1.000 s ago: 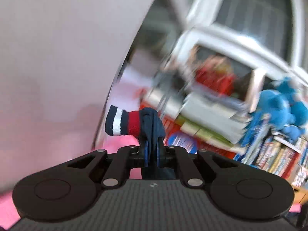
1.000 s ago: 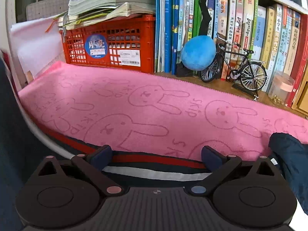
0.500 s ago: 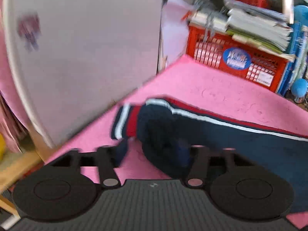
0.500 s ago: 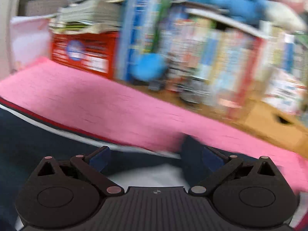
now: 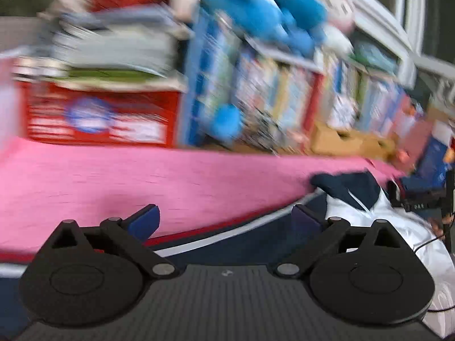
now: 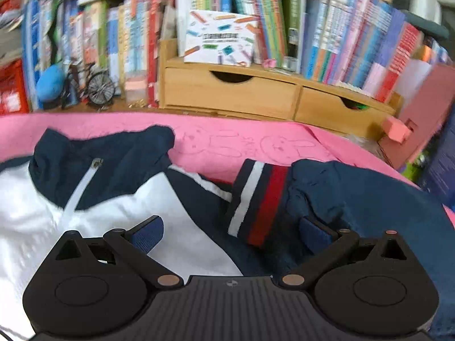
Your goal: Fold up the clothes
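Note:
A navy and white jacket [image 6: 119, 207] lies on a pink rabbit-print towel [image 6: 227, 139]. Its navy collar [image 6: 113, 159] with a zip points to the back. A sleeve [image 6: 355, 199] with a striped white, navy and red cuff [image 6: 256, 199] lies folded across the right side. My right gripper [image 6: 230, 230] is open and empty, low over the cuff and the jacket front. My left gripper [image 5: 224, 218] is open and empty over the jacket's striped edge [image 5: 227, 230]; that view is blurred. The jacket's white front [image 5: 369, 221] and the other gripper [image 5: 418, 196] show at its right.
Behind the towel stand a red crate [image 5: 96, 116] with stacked papers, rows of books [image 6: 256, 17], a blue ball [image 6: 49, 82], a model bicycle [image 6: 91, 85] and a wooden drawer unit [image 6: 256, 93]. A pink box [image 6: 421, 113] stands at the right.
My left gripper has let go of the striped cuff, opened and swung right along the jacket. My right gripper has moved right to the collar and the other folded sleeve.

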The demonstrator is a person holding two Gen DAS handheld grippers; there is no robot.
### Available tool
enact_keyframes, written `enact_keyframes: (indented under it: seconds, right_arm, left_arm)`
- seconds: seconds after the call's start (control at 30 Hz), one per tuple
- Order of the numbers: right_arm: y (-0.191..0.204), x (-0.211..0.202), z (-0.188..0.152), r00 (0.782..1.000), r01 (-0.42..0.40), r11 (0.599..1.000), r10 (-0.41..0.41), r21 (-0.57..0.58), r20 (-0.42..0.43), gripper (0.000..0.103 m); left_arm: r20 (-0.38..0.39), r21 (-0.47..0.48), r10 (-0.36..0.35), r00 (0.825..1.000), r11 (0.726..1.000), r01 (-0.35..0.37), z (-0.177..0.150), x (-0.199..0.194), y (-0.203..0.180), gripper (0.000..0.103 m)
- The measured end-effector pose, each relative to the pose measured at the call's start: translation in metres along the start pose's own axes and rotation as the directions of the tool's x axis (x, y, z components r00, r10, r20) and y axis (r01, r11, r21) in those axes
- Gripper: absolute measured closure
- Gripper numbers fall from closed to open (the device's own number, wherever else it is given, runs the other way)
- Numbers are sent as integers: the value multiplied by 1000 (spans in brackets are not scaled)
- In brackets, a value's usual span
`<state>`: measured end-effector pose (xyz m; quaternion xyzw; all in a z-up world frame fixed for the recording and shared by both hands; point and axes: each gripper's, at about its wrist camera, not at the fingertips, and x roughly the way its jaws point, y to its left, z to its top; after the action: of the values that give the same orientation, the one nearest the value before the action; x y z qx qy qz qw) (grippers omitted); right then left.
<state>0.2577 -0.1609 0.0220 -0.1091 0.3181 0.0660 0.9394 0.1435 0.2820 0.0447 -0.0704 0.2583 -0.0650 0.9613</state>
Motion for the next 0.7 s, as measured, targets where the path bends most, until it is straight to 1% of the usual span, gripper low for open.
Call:
enact_keyframes:
  seconds: [0.07,0.1,0.17,0.2,0.23,0.33,0.47,0.53,0.57,0.63,0.67,0.7]
  right_arm:
    - [0,2,-4,1000,-10,1000,11,-27,6,0]
    - [0,2,-5,1000,-16,999,16,-41,9,0]
    - [0,4,-9,1000,-26,997,27,-68,15,0]
    - [-1,5,-10,999,-31,996,33,-79,18,0]
    - [-2,5,-10,999,-38,996,40,-81,21,0]
    - [-5,7,-9,998,-58,995,61,-85,29,0]
    - [-8,8,-7,995,-86,992,89,-92,40,0]
    - [-11,10,-6,993,-106,990,111,-95,48,0]
    - [-12,10,-3,986,-149,984,156,-100,66,0]
    - [-14,13,3,963,-239,965,250,-109,99,0]
    - [-13,16,7,953,-270,956,282,-117,106,0]
    - [-9,21,11,956,-264,955,277,-132,98,0]
  left_arm:
    - [-53,70,-32,998,997,35,6,32,-7,3]
    - [-87,106,-58,995,992,67,6,46,-10,3]
    - [-157,170,-99,983,977,125,3,64,-16,3]
    - [-201,200,-117,973,967,157,0,71,-18,3]
    - [-237,231,-116,965,958,172,-4,77,-21,3]
    - [-274,306,-54,960,942,140,-13,87,-30,0]
    - [-297,248,6,955,966,71,-5,94,-27,0]
    - [-306,224,8,952,973,64,-2,99,-23,0]
    - [-306,227,5,952,971,68,-2,99,-22,0]
    - [-301,232,2,954,970,71,-2,103,-24,0]
    - [-294,229,7,956,971,63,0,105,-27,1]
    - [-280,225,19,960,973,46,0,106,-30,4]
